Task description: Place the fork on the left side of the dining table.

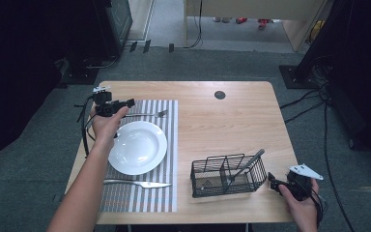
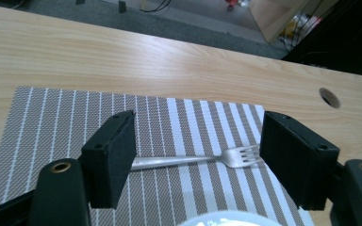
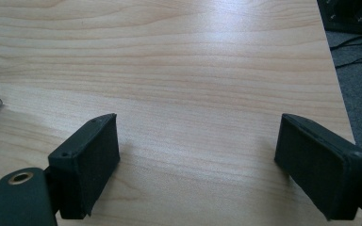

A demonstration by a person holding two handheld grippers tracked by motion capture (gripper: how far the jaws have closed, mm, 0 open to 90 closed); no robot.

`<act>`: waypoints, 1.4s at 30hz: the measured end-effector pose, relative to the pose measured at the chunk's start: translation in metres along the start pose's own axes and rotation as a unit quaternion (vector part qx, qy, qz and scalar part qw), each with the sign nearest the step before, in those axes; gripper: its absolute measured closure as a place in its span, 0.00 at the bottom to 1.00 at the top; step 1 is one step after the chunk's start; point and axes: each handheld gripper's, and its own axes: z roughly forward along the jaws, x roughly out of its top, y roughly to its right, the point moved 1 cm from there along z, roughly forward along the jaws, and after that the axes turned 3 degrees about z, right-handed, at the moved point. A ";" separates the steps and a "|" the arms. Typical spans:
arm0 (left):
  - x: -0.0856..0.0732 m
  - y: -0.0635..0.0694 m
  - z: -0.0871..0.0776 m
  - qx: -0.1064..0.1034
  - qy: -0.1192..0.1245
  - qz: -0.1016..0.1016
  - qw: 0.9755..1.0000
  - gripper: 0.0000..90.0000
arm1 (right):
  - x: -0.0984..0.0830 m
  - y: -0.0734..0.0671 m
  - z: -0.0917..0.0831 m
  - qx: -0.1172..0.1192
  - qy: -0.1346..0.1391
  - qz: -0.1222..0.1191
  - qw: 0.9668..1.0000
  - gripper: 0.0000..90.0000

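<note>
Fork, a silver metal one (image 2: pixel 202 159), lay flat on the grey-and-white striped woven placemat (image 1: pixel 166 145), just beyond the far rim of the round white ceramic plate (image 1: pixel 137 147), with its tines pointing toward the middle of the pale wooden bench (image 1: pixel 222 125). In the left gripper view it ran crosswise between the two black jaws, lying on the mat beneath them; the pads (image 2: pixel 111 157) did not press on it. The left hand-held gripper (image 1: pixel 125 103) hung above the far left corner of the placemat, near the fork's handle end, carried by a bare forearm that reached in from the lower edge of the high view. Its jaws stood well apart with nothing clamped in them.

A silver table knife (image 1: pixel 137 183) lay on the same placemat on the near side of the plate, its blade pointing toward the bench's middle. To the right, off the mat, stood a black wire cutlery basket (image 1: pixel 228 175) with a dark-handled utensil (image 1: pixel 247 165) leaning out of it; which kind of utensil it was could not be told.

The right hand-held gripper (image 1: pixel 273 182) sat low at the near right corner of the bench, just beside the basket, with a grey three-cornered plate on its top. In the right gripper view its jaws were spread wide over bare wood with nothing between them. A round dark cable hole (image 1: pixel 220 94) was set in the bench near its far edge.
</note>
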 end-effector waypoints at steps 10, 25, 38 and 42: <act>-0.017 0.002 -0.046 -0.011 0.029 0.008 0.999 0.17 | 0.000 0.000 0.000 0.000 0.000 0.000 1.000 0.16; -0.066 0.012 -0.091 -0.023 0.057 0.043 0.997 0.07 | 0.000 0.000 0.000 0.000 0.000 0.000 1.000 0.16; -0.124 -0.008 -0.127 -0.009 0.061 0.046 0.997 0.03 | 0.000 0.000 0.000 0.000 -0.001 0.000 1.000 0.16; -0.137 -0.012 -0.141 0.006 0.068 0.056 0.996 0.03 | 0.000 0.000 0.000 0.000 -0.001 -0.001 1.000 0.16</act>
